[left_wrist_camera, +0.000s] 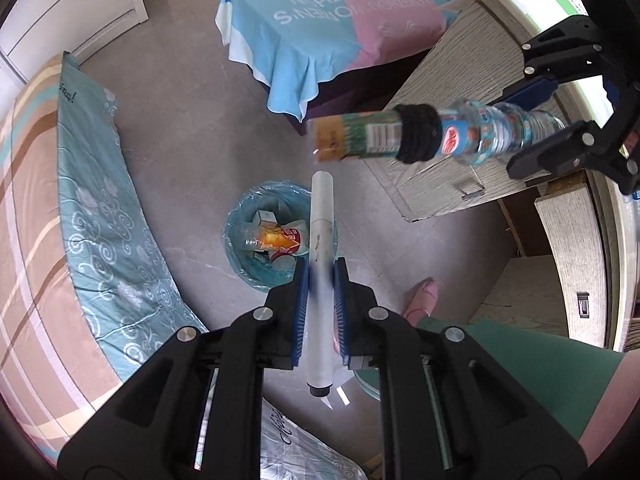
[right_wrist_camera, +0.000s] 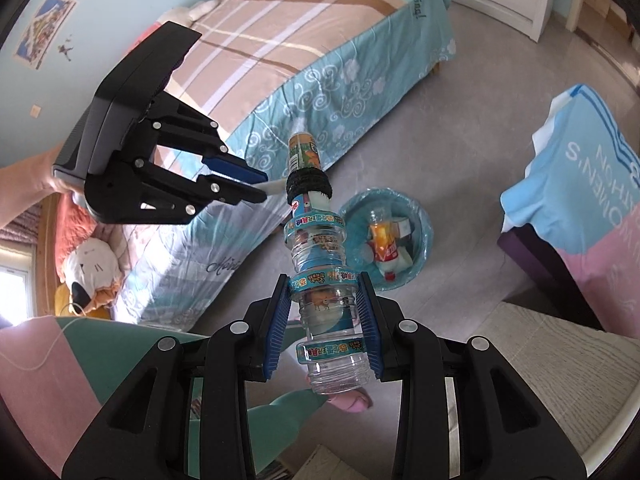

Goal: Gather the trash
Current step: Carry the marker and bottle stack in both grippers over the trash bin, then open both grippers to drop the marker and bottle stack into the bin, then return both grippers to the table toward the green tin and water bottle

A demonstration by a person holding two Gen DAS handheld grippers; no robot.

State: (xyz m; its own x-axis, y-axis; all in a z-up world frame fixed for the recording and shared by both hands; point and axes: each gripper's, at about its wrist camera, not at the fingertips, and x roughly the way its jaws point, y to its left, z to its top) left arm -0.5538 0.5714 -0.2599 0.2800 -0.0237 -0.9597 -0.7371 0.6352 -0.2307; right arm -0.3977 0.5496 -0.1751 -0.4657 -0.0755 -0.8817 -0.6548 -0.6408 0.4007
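Right wrist: marker (right_wrist_camera: 273,187) mostly hidden.

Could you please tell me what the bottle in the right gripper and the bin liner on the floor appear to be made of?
Bottle: clear, glossy ribbed plastic, since you see straight through it; its printed bands look like film. A black, fuzzy band, possibly yarn, wraps its far end. Bin liner: thin translucent blue plastic film, wrinkled and shiny at the rim.
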